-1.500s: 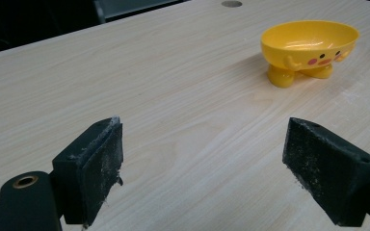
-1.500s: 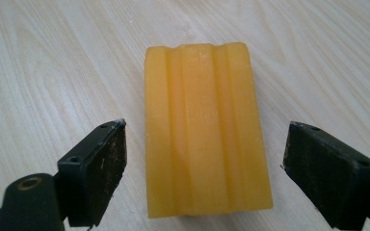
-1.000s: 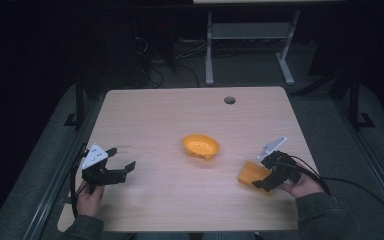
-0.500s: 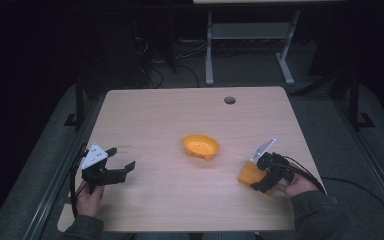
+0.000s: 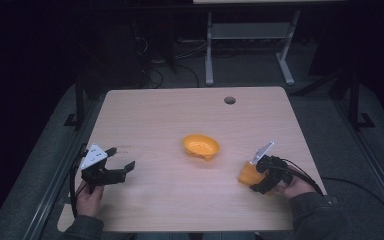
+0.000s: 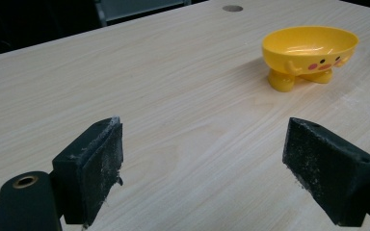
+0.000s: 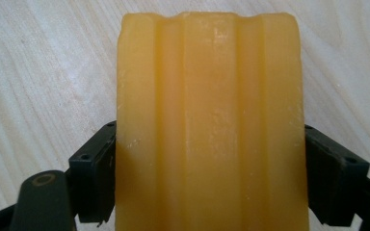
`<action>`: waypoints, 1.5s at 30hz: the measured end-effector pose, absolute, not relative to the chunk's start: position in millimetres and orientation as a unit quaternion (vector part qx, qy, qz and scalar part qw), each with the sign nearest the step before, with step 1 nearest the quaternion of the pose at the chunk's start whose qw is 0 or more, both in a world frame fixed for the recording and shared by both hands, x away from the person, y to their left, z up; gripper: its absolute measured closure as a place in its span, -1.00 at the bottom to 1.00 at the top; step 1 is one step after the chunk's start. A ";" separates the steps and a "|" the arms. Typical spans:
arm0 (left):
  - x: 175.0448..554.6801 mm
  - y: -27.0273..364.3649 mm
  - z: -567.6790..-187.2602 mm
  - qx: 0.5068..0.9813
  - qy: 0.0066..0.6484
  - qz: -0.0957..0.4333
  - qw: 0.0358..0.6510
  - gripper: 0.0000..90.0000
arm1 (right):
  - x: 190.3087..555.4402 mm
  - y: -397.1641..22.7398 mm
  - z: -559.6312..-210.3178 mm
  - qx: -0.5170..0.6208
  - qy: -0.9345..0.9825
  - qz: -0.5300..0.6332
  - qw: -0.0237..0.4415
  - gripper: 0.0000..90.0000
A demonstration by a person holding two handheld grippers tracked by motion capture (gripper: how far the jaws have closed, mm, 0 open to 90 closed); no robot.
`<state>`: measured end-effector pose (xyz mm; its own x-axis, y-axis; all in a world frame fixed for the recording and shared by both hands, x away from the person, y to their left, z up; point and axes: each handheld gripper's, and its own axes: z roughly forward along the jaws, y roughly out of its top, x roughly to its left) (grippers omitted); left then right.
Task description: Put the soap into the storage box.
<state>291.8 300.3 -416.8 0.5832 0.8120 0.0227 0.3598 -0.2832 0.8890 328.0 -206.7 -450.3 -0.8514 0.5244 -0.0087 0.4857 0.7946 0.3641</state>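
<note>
Item: orange ridged block [image 7: 209,125], a soap-like bar with lengthwise grooves on its face. Location: right front part of the bench [image 5: 180,120], near the right edge, right of the dish and apart from it. Held between the two black jaws of the right gripper [image 5: 261,175], which press against its two long sides; in the right gripper view the block stands out past the jaws over the pale wood grain.

Item: yellow footed dish [image 5: 201,147], oval, with a small printed face and two stubby legs. Location: middle of the bench, upright, nothing touching it. In the left gripper view it sits well ahead and to the right [image 6: 310,55].

Item: left gripper [image 5: 121,170]. Location: left front part of the bench, well apart from the dish. Jaws spread wide, nothing between them but bare wood.

Item: round cable hole [image 5: 230,100]. Location: far side of the bench, right of centre.
</note>
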 end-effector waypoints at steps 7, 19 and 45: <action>291.5 300.5 -416.6 0.760 0.387 0.246 0.461 -0.70 | 328.1 -206.9 -449.6 0.261 0.948 0.176 0.053 -0.55; 291.6 301.6 -416.3 0.757 0.389 0.247 0.463 -0.70 | 330.6 -205.6 -442.6 0.256 0.948 0.182 0.049 -0.55; 292.2 302.6 -416.0 0.755 0.393 0.245 0.464 -0.70 | 351.9 -186.9 -416.5 0.237 0.949 0.202 0.053 -0.54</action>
